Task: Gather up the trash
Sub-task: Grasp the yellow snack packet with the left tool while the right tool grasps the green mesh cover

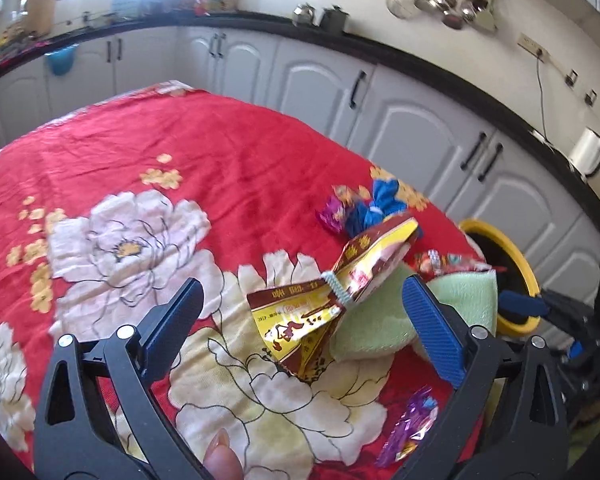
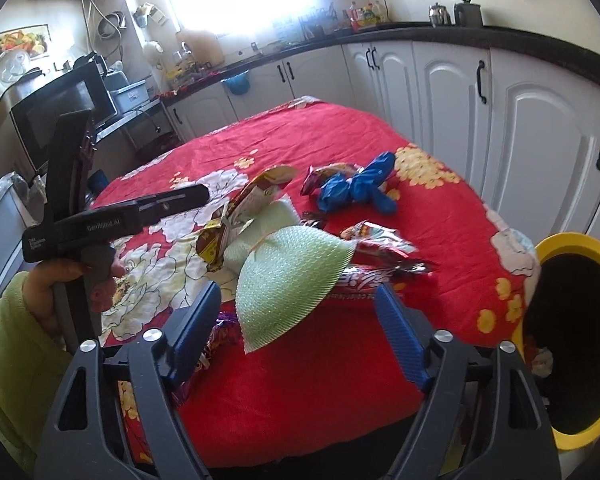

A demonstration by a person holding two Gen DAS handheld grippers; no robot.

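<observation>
Trash lies on a table under a red flowered cloth [image 1: 140, 152]. A yellow and red snack wrapper [image 1: 320, 300] lies between the fingers of my open left gripper [image 1: 300, 300]; it also shows in the right wrist view [image 2: 236, 216]. A green sponge [image 1: 400, 312] lies beside it. In the right wrist view the green sponge [image 2: 292, 284] sits just ahead of my open right gripper [image 2: 298, 312]. A blue crumpled bag [image 2: 360, 188], foil wrappers [image 2: 384, 248] and a purple wrapper [image 1: 412, 420] lie nearby. A yellow-rimmed bin [image 2: 572, 312] stands at the table's right edge.
White cabinets [image 1: 400, 128] under a black counter run behind and to the right of the table. A microwave [image 2: 60, 108] and clutter stand at the left. The left gripper body [image 2: 112, 216] and a hand show in the right wrist view.
</observation>
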